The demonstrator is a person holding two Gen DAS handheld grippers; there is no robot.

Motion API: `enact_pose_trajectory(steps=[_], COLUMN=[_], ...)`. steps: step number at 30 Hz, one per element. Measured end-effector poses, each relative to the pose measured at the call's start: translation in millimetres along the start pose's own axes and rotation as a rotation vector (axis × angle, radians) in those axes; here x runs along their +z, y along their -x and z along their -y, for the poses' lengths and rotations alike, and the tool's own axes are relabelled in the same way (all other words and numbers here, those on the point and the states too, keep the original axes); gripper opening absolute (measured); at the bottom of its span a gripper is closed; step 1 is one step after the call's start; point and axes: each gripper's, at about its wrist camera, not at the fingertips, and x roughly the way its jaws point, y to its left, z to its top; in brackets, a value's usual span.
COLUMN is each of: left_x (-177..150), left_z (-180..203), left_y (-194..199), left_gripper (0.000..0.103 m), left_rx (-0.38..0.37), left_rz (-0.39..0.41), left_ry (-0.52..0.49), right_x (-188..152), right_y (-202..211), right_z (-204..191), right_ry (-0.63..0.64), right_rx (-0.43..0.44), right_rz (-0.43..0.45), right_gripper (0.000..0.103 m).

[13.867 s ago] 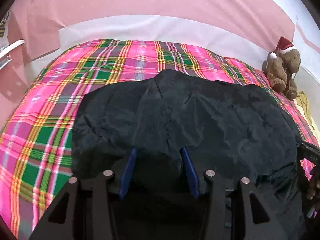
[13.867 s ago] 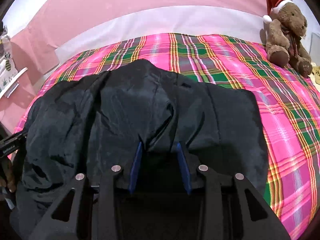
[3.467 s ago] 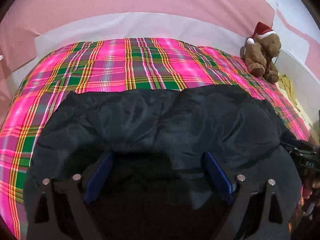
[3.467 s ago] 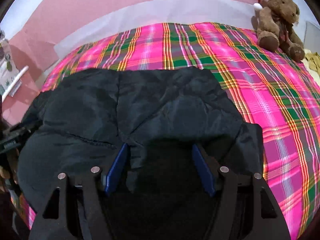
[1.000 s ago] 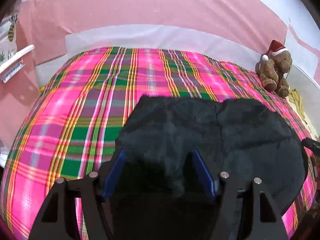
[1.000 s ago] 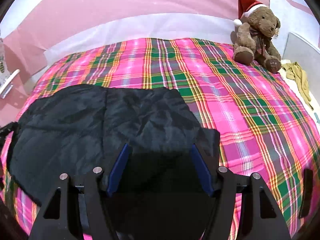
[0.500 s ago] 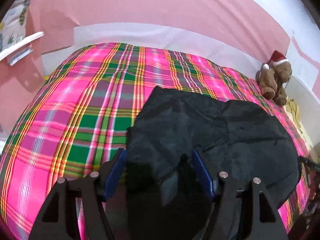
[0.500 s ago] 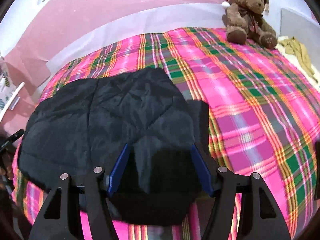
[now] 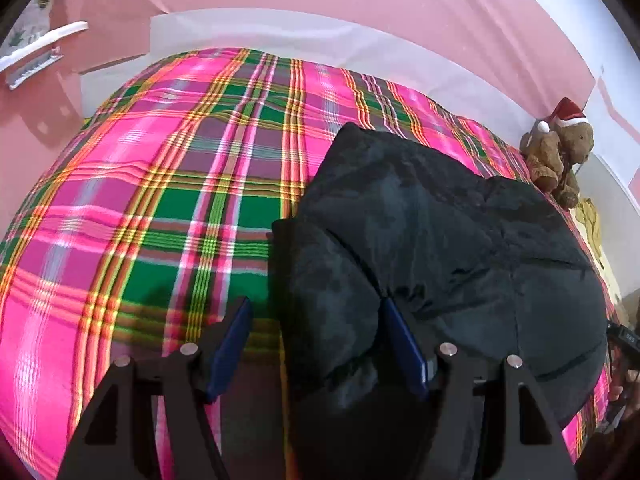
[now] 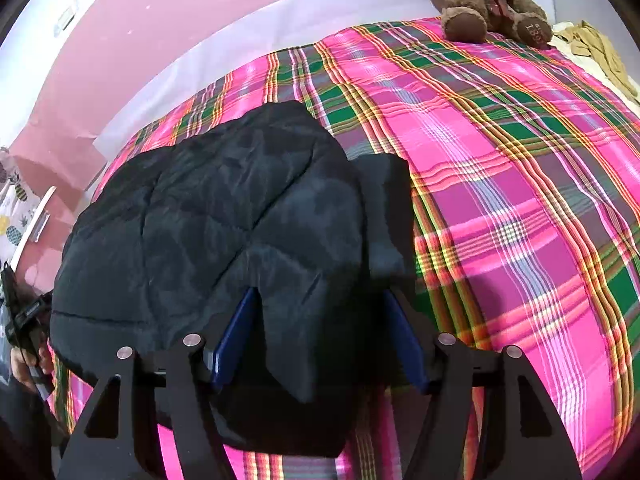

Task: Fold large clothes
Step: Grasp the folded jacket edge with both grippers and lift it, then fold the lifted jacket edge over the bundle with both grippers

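Note:
A dark quilted jacket (image 9: pixel 448 248) lies folded in a compact pile on the pink plaid bedspread (image 9: pixel 168 200); it also shows in the right wrist view (image 10: pixel 224 224). My left gripper (image 9: pixel 316 312) is open, its jaws wide apart around the jacket's near left edge. My right gripper (image 10: pixel 320 308) is open too, jaws wide around the jacket's near right corner, where a flap of fabric lies between the blue pads. Neither pair of pads presses the cloth.
A brown teddy bear with a Santa hat (image 9: pixel 560 156) sits at the far right of the bed, seen also in the right wrist view (image 10: pixel 484 4). A yellowish cloth (image 10: pixel 596 48) lies beside it. Pink wall and white bed edge (image 9: pixel 280 36) run behind.
Both grippers have drawn outward to the jacket's side edges and stay open. Earlier they held the jacket shut and brought it over into the fold, then let go.

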Motion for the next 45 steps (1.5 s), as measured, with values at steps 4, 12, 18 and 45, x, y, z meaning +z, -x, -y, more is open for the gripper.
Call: enact_pose_trajectory(steps=[4, 12, 18, 45], left_x=[6, 19, 6, 14], left_z=[-3, 4, -14, -7], left_y=[-13, -34, -39, -66], left_gripper=[0.072, 0.075, 0.077, 0.083], left_rx=[-0.038, -0.056, -0.154, -0.249], left_rz=[-0.04, -0.076, -0.084, -0.095], left_ry=[0.003, -0.019, 0.079, 0.047], right_x=[3, 13, 11, 32], right_y=[-7, -26, -31, -65], right_z=[8, 16, 27, 40], right_ry=[-0.015, -0.056, -0.101, -0.099], right_rx=[0.015, 0.041, 0.105, 0.204], right_rz=[-0.022, -0.054, -0.083, -0.068], right_gripper=[0.073, 0.076, 0.079, 0.093])
